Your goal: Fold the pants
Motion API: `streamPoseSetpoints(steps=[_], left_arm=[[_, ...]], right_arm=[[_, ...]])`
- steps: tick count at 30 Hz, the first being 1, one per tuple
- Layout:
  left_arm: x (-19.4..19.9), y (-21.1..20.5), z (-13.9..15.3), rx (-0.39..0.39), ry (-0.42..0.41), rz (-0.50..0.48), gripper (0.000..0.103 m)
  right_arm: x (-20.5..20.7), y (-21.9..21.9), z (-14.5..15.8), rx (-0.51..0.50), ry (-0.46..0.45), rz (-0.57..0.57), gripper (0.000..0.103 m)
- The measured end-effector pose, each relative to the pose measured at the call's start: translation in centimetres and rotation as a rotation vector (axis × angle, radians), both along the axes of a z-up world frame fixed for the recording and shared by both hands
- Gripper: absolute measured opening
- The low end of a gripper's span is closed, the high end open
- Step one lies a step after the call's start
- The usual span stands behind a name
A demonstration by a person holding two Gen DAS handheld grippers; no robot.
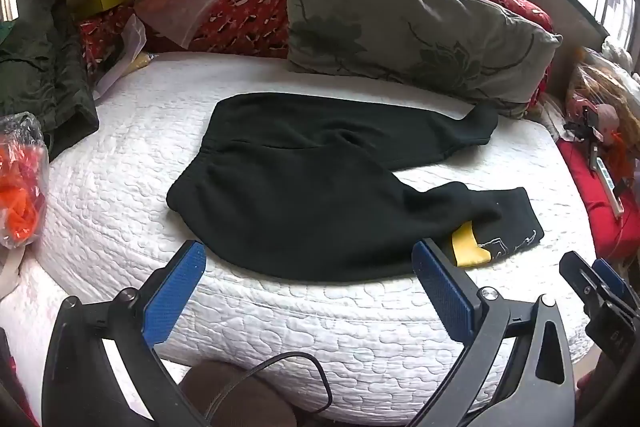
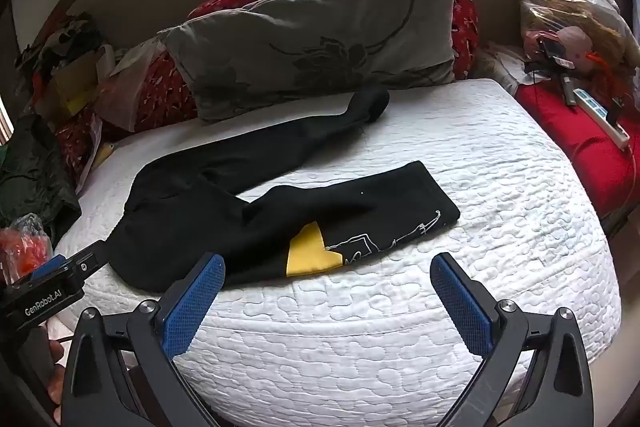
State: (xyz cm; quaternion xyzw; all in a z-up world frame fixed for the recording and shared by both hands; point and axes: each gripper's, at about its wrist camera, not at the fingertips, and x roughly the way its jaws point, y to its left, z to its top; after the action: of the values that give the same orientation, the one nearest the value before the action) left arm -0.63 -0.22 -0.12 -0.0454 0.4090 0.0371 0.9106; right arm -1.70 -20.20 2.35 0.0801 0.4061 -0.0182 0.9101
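Observation:
Black pants [image 1: 304, 187] lie spread flat on the white quilted mattress [image 1: 120, 155], waistband to the left and the two legs splayed to the right. The near leg carries a yellow patch [image 1: 468, 245] and white line art. In the right wrist view the pants [image 2: 200, 215] and the patch [image 2: 310, 251] lie just beyond my fingers. My left gripper [image 1: 308, 259] is open and empty, above the near edge of the pants. My right gripper [image 2: 328, 271] is open and empty, in front of the patch. The right gripper also shows at the left wrist view's right edge [image 1: 592, 275].
A grey floral pillow [image 1: 408, 31] and red cushions [image 1: 248, 11] lean at the back of the bed. Dark green clothing [image 1: 44, 75] and an orange bag [image 1: 20, 183] sit at the left. A red cloth with a power strip [image 2: 600, 115] lies at the right.

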Motion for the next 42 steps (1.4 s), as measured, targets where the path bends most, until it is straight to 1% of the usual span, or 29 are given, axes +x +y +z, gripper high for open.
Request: streamPoseSetpoints(steps=[5, 7, 14, 15, 18, 28, 42], left_arm=[[0.4, 0.5, -0.2, -0.015, 0.012, 0.009, 0.103], [0.4, 0.7, -0.4, -0.021, 0.015, 0.015, 0.103], [0.2, 0.7, -0.6, -0.011, 0.015, 0.021, 0.103], [0.2, 0.7, -0.7, -0.009, 0.015, 0.022, 0.103], [0.3, 0.7, -0.8, 0.0, 0.019, 0.025, 0.103], [0.5, 1.0, -1.2, 0.001, 0.03, 0.036, 0.103], [0.6, 0.8, -1.0, -0.007, 0.033, 0.028, 0.103]], right_arm=[[0.3, 0.4, 0.0, 0.0, 0.003, -0.001, 0.103], [-0.1, -0.2, 0.1, -0.005, 0.005, 0.001, 0.103], [-0.6, -0.9, 0.2, -0.023, -0.011, 0.008, 0.103], [-0.4, -0.1, 0.5, -0.033, -0.01, -0.003, 0.103], [-0.3, 0.0, 0.5, -0.049, -0.009, -0.005, 0.103], [-0.2, -0.6, 0.1, -0.042, 0.002, -0.022, 0.103], [0.0, -0.5, -0.2, -0.046, 0.015, -0.015, 0.103]])
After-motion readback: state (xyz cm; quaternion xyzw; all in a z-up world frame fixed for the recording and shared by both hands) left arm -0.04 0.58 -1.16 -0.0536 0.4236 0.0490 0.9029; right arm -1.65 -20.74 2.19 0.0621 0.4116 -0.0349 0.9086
